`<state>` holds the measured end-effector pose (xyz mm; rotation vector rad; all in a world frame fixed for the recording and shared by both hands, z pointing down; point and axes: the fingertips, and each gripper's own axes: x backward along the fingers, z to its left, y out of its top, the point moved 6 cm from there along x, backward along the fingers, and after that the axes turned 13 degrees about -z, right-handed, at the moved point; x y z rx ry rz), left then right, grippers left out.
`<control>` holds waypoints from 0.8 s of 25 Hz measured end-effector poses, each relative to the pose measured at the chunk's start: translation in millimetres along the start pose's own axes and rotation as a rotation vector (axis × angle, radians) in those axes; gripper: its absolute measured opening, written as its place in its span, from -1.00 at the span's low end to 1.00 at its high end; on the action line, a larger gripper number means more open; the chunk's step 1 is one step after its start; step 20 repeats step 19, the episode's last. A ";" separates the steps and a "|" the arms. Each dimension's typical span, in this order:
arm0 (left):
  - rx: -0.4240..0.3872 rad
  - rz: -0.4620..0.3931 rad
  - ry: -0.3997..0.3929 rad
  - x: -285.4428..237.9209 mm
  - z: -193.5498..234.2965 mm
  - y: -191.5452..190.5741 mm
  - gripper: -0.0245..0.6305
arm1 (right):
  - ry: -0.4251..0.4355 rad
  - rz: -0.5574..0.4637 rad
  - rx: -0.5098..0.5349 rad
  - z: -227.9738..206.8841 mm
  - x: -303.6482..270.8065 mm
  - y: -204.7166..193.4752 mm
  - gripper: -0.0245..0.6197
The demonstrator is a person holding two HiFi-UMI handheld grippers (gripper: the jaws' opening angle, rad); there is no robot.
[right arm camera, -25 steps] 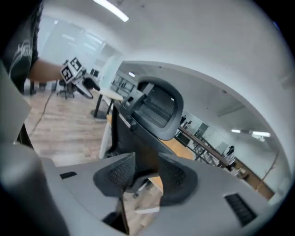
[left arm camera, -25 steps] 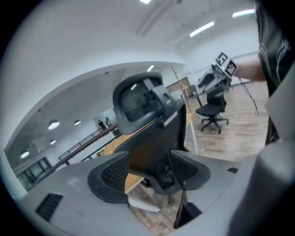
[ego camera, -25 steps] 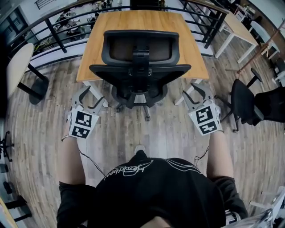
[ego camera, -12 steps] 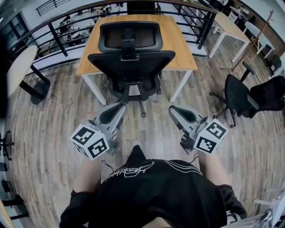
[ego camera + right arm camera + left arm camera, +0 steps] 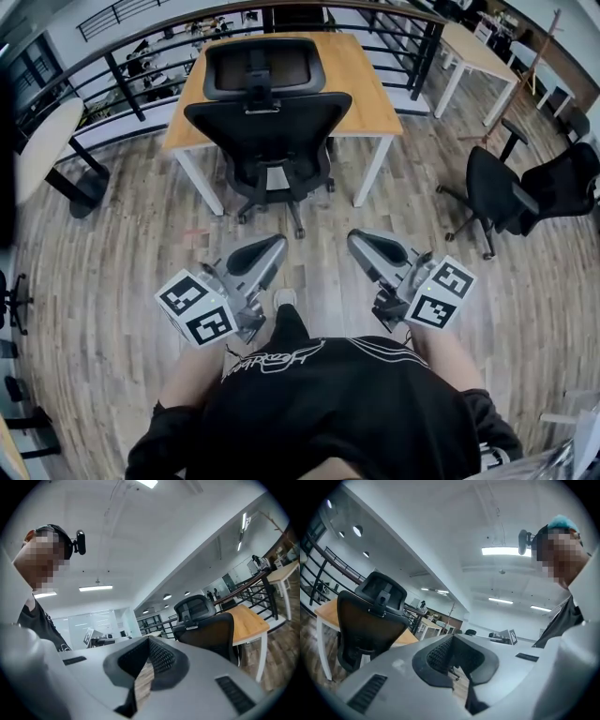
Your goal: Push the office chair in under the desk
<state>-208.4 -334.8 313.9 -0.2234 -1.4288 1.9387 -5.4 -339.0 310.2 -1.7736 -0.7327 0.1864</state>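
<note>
The black office chair [image 5: 267,122] stands with its seat tucked under the wooden desk [image 5: 361,84], its backrest towards me. My left gripper [image 5: 272,246] is drawn back near my body, well short of the chair, shut with nothing in it. My right gripper [image 5: 361,239] is held beside it in the same way, also shut on nothing. The left gripper view looks up past the shut left gripper [image 5: 452,641] at the chair [image 5: 370,620] and desk [image 5: 328,613]. The right gripper view shows the right gripper [image 5: 149,644], the chair [image 5: 206,625] and the desk [image 5: 248,616].
A second black chair [image 5: 511,192] stands at the right. A white-legged table [image 5: 478,52] is at the back right, a round table [image 5: 37,141] at the left. A black railing [image 5: 112,66] runs behind the desk. My foot [image 5: 284,300] shows on the wooden floor.
Both grippers have pulled back from beside the chair towards my body, and their jaws have gone from open to shut. The chair and desk now sit farther away.
</note>
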 end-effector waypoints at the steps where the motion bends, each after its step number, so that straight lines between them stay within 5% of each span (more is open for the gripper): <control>1: 0.004 -0.004 -0.004 1.9 -9.5 -2.0 -0.91 | -0.002 -0.006 -0.003 4.3 8.1 0.3 -0.80; 20: 0.061 -0.043 -0.041 18.1 -38.6 -6.0 -0.91 | 0.006 -0.023 -0.003 24.1 31.9 3.4 -0.80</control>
